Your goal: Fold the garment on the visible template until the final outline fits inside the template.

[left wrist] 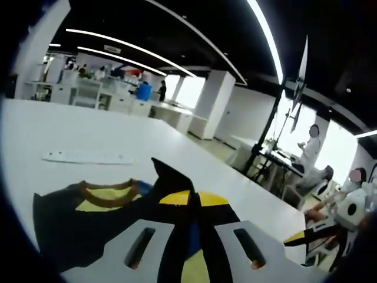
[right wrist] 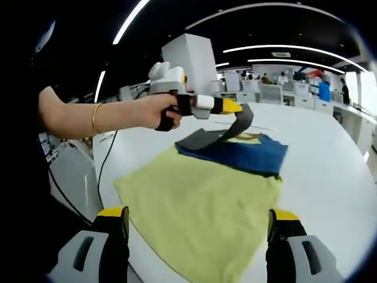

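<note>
The garment [right wrist: 206, 200] lies on the white table [right wrist: 330, 171], with a yellow-green body near me, a blue part [right wrist: 241, 152] and dark fabric beyond. My left gripper [right wrist: 234, 108], held by a person's hand [right wrist: 156, 111], is shut on a dark sleeve [right wrist: 242, 121] lifted off the table. In the left gripper view that sleeve [left wrist: 171, 177] rises between my left gripper's [left wrist: 191, 233] shut jaws, above the brown collar [left wrist: 109, 191]. My right gripper [right wrist: 197, 227] hovers open over the garment's near hem, and its yellow tip [left wrist: 303, 238] peeks in at the right.
A flat white strip [left wrist: 88, 157] lies on the table [left wrist: 70, 127] beyond the collar. The table edge runs close on the right, with seated people [left wrist: 309, 150] and a stand past it. White office furniture [right wrist: 277, 91] fills the far background.
</note>
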